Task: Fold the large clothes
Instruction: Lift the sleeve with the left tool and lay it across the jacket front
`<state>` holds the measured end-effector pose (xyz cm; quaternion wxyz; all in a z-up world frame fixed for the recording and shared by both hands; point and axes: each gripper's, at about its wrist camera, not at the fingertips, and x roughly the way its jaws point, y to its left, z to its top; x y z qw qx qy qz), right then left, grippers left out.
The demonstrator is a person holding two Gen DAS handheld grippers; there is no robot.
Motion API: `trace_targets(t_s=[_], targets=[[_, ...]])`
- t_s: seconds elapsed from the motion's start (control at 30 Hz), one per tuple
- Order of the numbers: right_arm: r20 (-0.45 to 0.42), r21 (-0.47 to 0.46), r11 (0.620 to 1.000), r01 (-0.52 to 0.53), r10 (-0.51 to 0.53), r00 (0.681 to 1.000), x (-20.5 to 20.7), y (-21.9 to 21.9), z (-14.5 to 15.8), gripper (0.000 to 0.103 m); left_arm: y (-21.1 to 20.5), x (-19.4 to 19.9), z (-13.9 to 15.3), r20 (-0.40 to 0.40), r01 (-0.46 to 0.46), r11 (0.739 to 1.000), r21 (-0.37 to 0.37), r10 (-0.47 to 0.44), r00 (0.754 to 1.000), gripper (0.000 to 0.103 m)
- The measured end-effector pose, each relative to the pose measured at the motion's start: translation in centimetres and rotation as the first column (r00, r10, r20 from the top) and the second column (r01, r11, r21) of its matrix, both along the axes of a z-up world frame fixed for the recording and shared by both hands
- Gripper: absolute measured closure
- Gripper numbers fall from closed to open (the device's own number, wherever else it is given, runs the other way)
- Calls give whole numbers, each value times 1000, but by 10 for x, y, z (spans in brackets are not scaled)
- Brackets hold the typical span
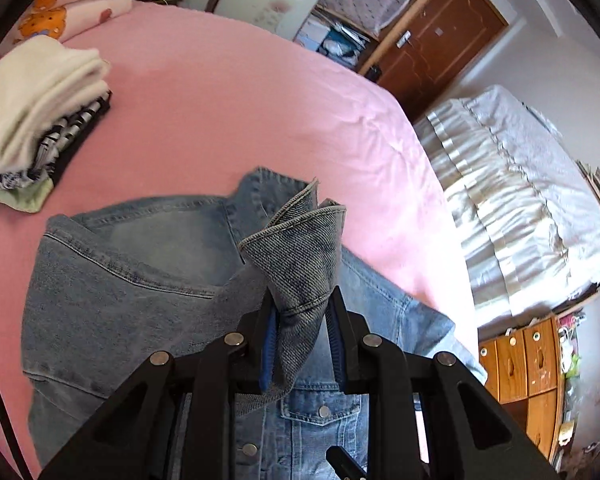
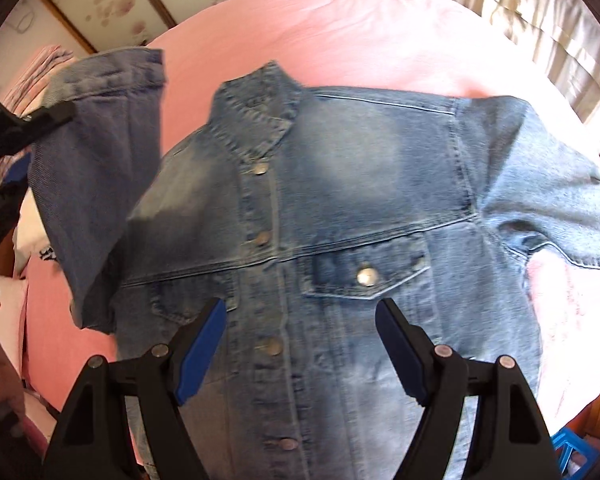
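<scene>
A blue denim jacket [image 2: 340, 208] lies front up, buttoned, on the pink bed sheet [image 2: 340, 28]. My left gripper [image 1: 302, 300] is shut on the jacket's sleeve cuff [image 1: 300, 248] and holds that sleeve lifted above the jacket body [image 1: 120, 280]. In the right wrist view the lifted sleeve [image 2: 100, 160] hangs at the left, with the left gripper [image 2: 28, 124] pinching it. My right gripper [image 2: 300, 320] is open and empty, hovering over the jacket's lower front, between the button placket and the chest pocket [image 2: 366, 276].
A pile of folded clothes [image 1: 40, 120] sits at the far left of the bed. Patterned pillows [image 1: 72, 0] lie behind it. A second bed with a white cover [image 1: 520, 200] stands to the right, with wooden drawers [image 1: 528, 360] and a brown door [image 1: 432, 48] nearby.
</scene>
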<state>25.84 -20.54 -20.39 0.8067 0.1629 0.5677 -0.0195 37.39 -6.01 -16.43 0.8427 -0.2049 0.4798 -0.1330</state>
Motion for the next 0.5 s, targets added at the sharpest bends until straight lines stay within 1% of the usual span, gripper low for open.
trace_targets(t_s=[0.07,0.17,0.2,0.27,0.37,0.4,0.43,0.47,0.5], targets=[[-20,1,1000,28,-28,999,1,-17,-7,26,-21,6,-23,-76,52,999,16,-51,996,82],[-44,15,997,71,-70,997,1,-39,-17,26,-48,11,-58,-189,128,990,59,-115,975,82],[-51,19,997,81,-79,996,1,-46,-21,26,-54,12,-67,-213,142,987,70,-124,969,82],[-65,24,995,96,-95,993,1,-56,-27,26,-62,12,-80,-244,169,983,67,-148,958,81],[-78,31,993,111,-108,991,0,-67,-35,26,-64,11,-87,-267,191,979,75,-164,950,66],[-83,35,993,115,-111,990,0,-69,-38,26,-65,10,-84,-262,191,978,90,-162,951,56],[-88,40,992,119,-115,989,0,-72,-40,26,-63,7,-79,-251,184,977,105,-153,956,48],[-94,45,991,125,-121,988,0,-73,-42,26,-62,6,-74,-238,172,978,119,-140,961,45],[-100,52,990,131,-126,987,-1,-76,-44,26,-59,5,-71,-227,158,979,132,-126,966,38]])
